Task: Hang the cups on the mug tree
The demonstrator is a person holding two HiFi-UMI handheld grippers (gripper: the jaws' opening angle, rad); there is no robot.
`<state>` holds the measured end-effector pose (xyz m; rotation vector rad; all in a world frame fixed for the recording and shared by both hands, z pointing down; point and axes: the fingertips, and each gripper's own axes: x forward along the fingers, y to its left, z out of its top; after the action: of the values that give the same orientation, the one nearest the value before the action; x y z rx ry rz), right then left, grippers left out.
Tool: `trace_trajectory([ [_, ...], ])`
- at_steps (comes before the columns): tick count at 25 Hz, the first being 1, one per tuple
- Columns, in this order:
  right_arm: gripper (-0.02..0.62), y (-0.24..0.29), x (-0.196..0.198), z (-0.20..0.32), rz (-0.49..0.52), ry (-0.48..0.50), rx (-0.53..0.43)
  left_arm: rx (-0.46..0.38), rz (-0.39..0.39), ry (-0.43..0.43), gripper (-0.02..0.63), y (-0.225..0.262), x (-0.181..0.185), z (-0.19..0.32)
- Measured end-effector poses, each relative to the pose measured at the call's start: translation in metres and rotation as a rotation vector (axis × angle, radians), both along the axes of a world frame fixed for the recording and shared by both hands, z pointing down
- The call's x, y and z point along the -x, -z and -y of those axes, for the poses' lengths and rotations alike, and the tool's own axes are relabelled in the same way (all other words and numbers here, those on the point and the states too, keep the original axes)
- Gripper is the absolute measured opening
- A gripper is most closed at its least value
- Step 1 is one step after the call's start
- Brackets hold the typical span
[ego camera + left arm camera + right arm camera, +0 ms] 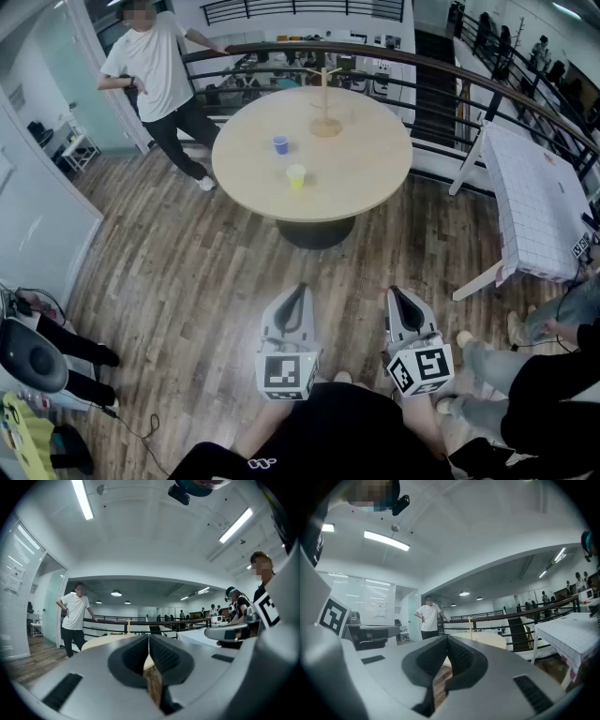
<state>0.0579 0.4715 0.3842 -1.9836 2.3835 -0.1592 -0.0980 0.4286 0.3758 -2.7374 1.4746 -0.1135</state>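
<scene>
On a round wooden table (366, 187) at twelve o'clock, a small blue cup (280, 144) and small yellow cup (296, 175) stand near a wooden mug tree (325, 105); probably light and rigid, so pinch a rim. Closed, empty: left claw (298, 289), right claw (396, 292).

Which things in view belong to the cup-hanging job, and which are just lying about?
Part of the job:
- mug tree, blue cup and yellow cup, all on the round table
- left gripper and right gripper, both shut and empty

Just lying about:
- side table with checked cloth
- person standing by the railing
</scene>
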Motion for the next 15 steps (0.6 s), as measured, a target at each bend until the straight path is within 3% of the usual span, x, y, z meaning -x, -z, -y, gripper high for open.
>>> trace_trajectory([
  [15,0.009,-0.005,-0.004,0.017,-0.001,0.016,-0.001,0.01,-0.012,0.016,0.012,-0.003,-0.005,0.011],
])
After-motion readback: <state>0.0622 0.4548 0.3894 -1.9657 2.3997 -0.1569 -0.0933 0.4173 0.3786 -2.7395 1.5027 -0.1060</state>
